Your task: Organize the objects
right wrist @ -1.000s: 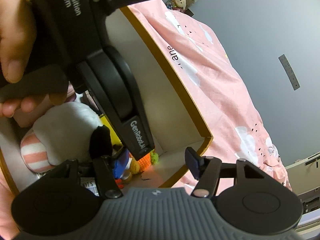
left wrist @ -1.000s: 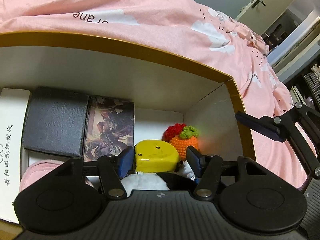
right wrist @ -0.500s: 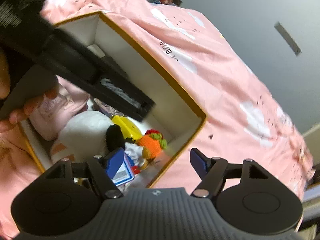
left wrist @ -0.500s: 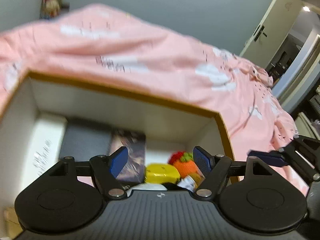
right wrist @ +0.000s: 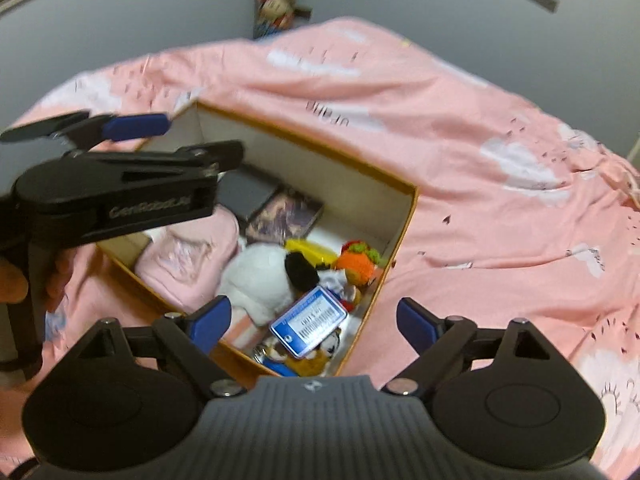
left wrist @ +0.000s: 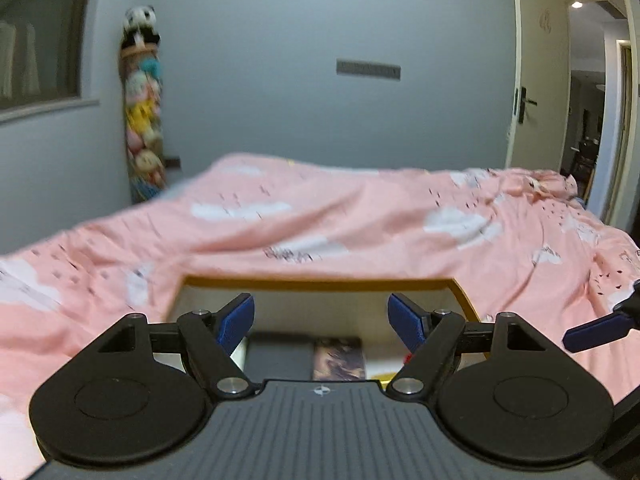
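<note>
While both the left gripper (left wrist: 320, 318) and right gripper (right wrist: 308, 320) hang spread and empty above the packed box (right wrist: 404, 236) on the bedspread (right wrist: 500, 216), lift them straight clear without brushing its rim.

The box (right wrist: 404, 216) looks like matt card, white inside with a tan rim, lying on a soft pink cloth bedspread (right wrist: 500, 216) printed with white clouds. Inside it, the white plush toy (right wrist: 260, 276) is fuzzy, the orange fruit (right wrist: 356, 266) looks crocheted, and the blue card (right wrist: 308, 322) is glossy. Both grippers (left wrist: 320, 320) (right wrist: 310, 318) are matt black plastic with blue pads and small shiny metal pins.
</note>
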Demonstrator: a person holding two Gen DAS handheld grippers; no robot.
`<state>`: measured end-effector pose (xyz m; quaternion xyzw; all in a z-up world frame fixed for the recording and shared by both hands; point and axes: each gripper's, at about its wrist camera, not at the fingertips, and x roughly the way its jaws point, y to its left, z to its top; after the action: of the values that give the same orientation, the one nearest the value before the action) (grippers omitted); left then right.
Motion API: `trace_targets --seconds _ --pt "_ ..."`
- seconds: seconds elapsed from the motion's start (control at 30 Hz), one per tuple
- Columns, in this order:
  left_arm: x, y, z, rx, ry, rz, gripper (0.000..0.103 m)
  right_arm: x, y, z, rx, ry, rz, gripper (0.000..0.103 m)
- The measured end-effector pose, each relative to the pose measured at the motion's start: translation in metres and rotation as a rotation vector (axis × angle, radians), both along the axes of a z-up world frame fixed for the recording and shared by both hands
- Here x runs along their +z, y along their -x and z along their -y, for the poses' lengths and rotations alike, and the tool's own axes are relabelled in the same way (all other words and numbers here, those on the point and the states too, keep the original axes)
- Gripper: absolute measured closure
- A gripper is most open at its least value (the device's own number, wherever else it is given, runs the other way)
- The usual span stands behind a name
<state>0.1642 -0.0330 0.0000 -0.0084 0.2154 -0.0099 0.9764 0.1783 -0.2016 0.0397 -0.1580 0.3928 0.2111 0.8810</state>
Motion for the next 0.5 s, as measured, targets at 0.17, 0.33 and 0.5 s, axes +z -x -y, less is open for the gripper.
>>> trace_targets --seconds 0.17,0.33,0.5 --pt "0.017 0.027 -0.010 0.016 -0.003 0.066 0.009 0.018 0.033 0.000 -0.083 -0.117 0.140 0.008" --pt "0.027 0.048 -0.018 0.044 -0.018 0.114 0.008 0.034 0.062 -0.001 -0.164 -0.229 0.288 0.007" --pt "0.027 0.067 -0.025 0.050 -0.067 0.161 0.007 0.035 0.087 -0.010 -0.182 -0.300 0.390 0.003"
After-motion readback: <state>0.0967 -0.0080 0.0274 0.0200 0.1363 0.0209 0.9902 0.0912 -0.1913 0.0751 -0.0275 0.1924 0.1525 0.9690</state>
